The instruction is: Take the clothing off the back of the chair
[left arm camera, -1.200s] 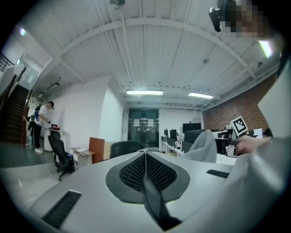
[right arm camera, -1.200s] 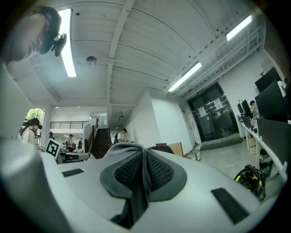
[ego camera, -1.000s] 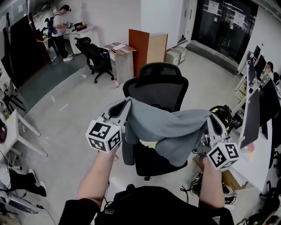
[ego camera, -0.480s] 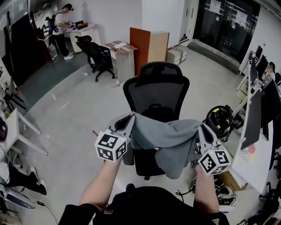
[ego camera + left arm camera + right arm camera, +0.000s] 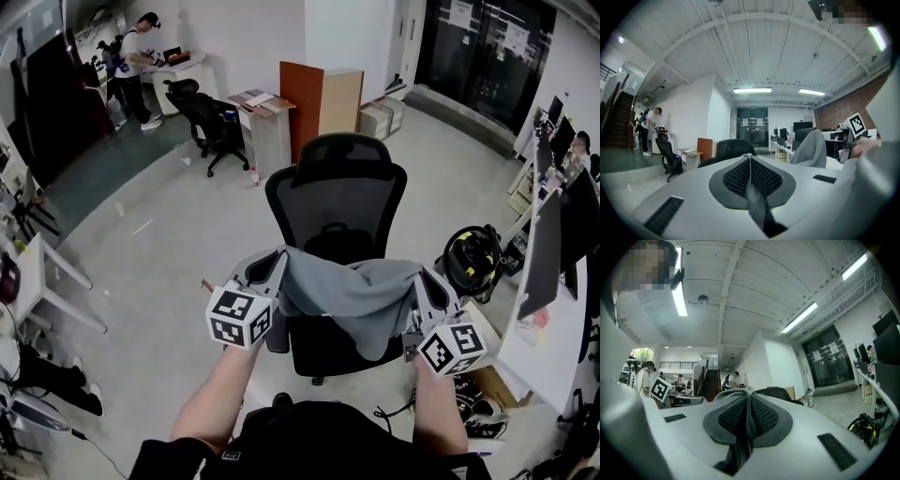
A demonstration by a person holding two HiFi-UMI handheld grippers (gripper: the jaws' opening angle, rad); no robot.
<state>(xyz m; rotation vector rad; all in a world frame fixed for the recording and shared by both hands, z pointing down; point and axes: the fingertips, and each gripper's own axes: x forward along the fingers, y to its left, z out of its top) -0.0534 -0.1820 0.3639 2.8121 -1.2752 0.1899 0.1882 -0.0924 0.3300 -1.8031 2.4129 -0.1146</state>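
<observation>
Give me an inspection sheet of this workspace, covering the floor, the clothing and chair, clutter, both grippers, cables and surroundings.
Surface: pale floor.
Job's things: gray garment hangs stretched between the grippers, in front of the black chair backrest, off it.
Clutter: black-and-yellow item and shoes on the floor at right.
Grippers: left gripper and right gripper both shut, fingers pinching the garment.
Cables: dark cord on floor, lower left.
Surroundings: second chair, wooden cabinets, person at a far desk.
</observation>
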